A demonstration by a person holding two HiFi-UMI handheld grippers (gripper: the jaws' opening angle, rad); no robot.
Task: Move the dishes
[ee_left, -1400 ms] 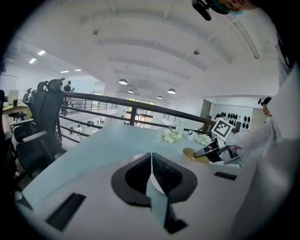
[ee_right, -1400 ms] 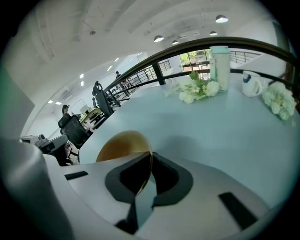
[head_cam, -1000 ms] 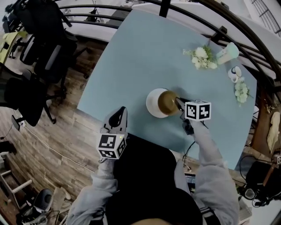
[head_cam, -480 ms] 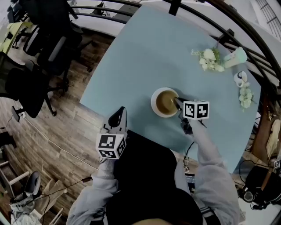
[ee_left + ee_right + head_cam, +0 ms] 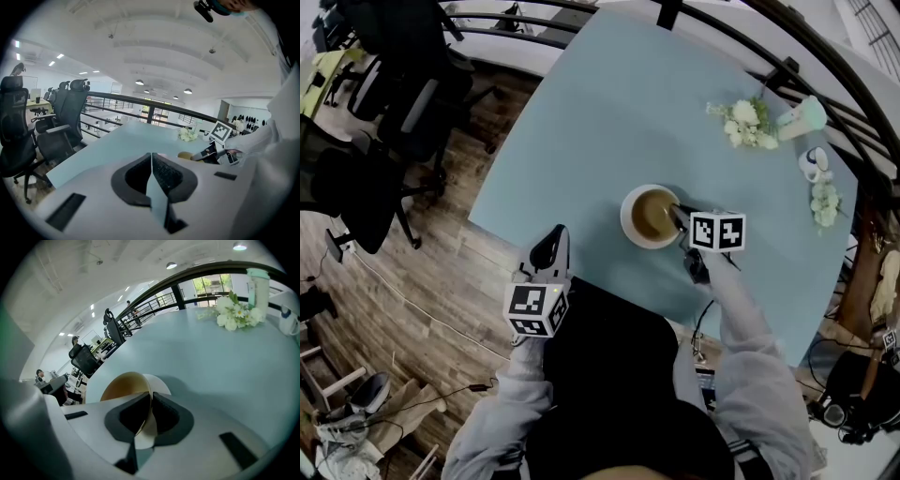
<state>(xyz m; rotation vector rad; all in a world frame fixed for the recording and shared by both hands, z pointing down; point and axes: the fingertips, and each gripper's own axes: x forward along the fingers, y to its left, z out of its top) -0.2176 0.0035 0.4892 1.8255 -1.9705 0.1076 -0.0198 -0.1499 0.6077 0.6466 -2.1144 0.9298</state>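
Note:
A brown bowl (image 5: 653,215) sits nested inside a white dish (image 5: 627,221) near the front of the light-blue table (image 5: 609,112). My right gripper (image 5: 677,217) reaches in from the right and is shut on the brown bowl's near rim. In the right gripper view the thin brown rim (image 5: 124,383) runs between the closed pads of that gripper (image 5: 151,406), with the white dish (image 5: 158,383) just behind it. My left gripper (image 5: 549,249) hovers at the table's front-left edge, shut with nothing held; its own view shows it (image 5: 151,172) with the pads pressed together.
White flowers (image 5: 745,124), a mint-green bottle (image 5: 800,116), a white mug (image 5: 811,161) and a second flower bunch (image 5: 823,199) stand at the far right. A black railing (image 5: 825,89) curves behind the table. Black office chairs (image 5: 394,103) stand on the wooden floor to the left.
The brown bowl hung over the white dish's right side a second ago; it now sits centred inside it, with the right gripper still on its rim. The left gripper stayed put.

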